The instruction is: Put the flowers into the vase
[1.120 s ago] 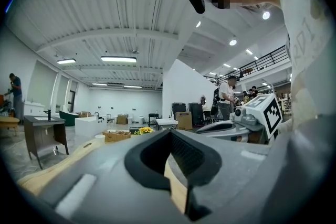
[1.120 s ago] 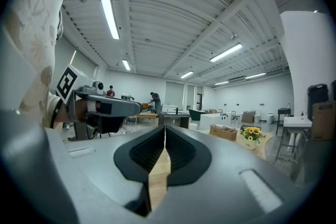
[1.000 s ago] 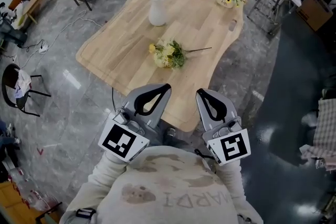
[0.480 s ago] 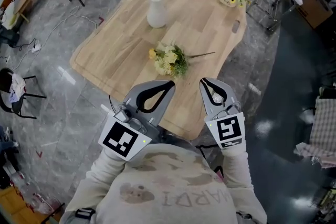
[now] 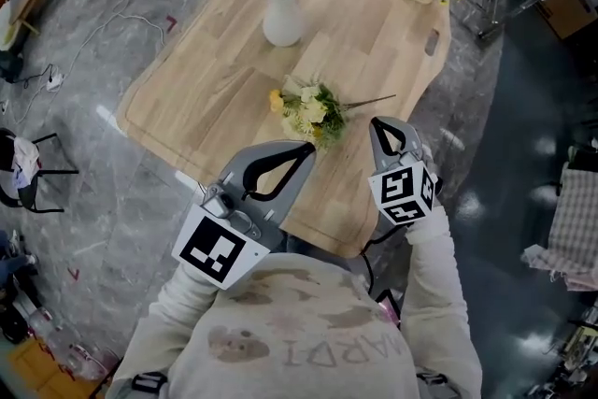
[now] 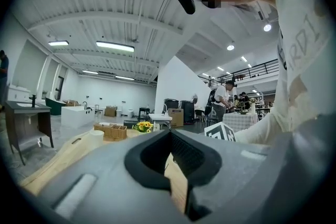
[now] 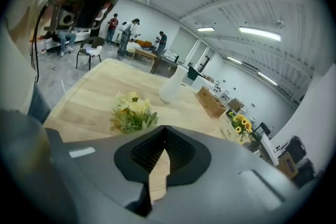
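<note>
Flowers (image 5: 313,110) are laid flat on the wooden table (image 5: 215,79), approx mid-table, stems pointed to the right in the head view. Nothing's been put in the vase (image 5: 282,12) yet. It's stood upright further back, well apart from them. Left gripper (image 5: 304,150) is held level at the near table edge w/ jaws closed, empty. Right gripper (image 5: 380,123) is tipped down just beside the bouquet, jaws just pinched shut w/ nothing between them. Prob not touching the stem, hard to tell tbh.
</note>
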`<state>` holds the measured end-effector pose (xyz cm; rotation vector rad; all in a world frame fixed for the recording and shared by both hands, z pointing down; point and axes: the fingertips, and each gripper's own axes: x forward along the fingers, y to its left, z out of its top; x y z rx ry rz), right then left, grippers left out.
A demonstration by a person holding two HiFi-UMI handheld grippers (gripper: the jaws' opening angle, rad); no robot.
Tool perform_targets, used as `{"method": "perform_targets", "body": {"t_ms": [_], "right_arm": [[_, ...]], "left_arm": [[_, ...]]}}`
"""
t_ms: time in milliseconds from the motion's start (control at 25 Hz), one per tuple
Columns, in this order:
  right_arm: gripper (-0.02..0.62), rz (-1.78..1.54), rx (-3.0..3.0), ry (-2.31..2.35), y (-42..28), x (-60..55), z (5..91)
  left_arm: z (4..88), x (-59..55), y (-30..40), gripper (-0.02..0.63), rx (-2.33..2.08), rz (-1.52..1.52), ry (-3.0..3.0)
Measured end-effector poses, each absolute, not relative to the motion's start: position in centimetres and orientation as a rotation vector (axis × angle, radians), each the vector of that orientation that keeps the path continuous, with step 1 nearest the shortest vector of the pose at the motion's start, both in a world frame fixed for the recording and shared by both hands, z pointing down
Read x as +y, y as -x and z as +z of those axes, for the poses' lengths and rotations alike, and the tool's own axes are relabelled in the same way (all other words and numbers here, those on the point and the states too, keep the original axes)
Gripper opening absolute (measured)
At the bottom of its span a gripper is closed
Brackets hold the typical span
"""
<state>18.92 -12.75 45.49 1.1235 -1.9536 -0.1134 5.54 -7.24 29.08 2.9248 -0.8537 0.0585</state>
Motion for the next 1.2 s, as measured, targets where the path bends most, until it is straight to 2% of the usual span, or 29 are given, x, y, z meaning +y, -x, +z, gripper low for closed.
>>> {"method": "perform_targets", "body": {"t_ms": [200,360,640,1200], "right_arm": [[0.029,-0.129,-1.863,-1.034,-19.5,-14.8,49.2],[0.064,-0.138,-1.805,-0.936,-19.9,-16.0,52.1],[0.084,-0.167,-1.726,-0.718,-19.9,-17.1,56.5],[0.093,-0.24,-1.645,-0.335,-18.9,-18.6,60.2]], "left_arm": [[30.0,-9.5,-5.0,0.002,-0.824,0.076,-2.914],[30.9,-11.1,-4.7,0.002,-0.802,0.1,-2.906],[32.0,-13.5,-4.3,0.002,-0.786,0.123,-2.884],[33.3,-16.4,-3.7,0.002,-0.791,0.143,-2.845]]}}
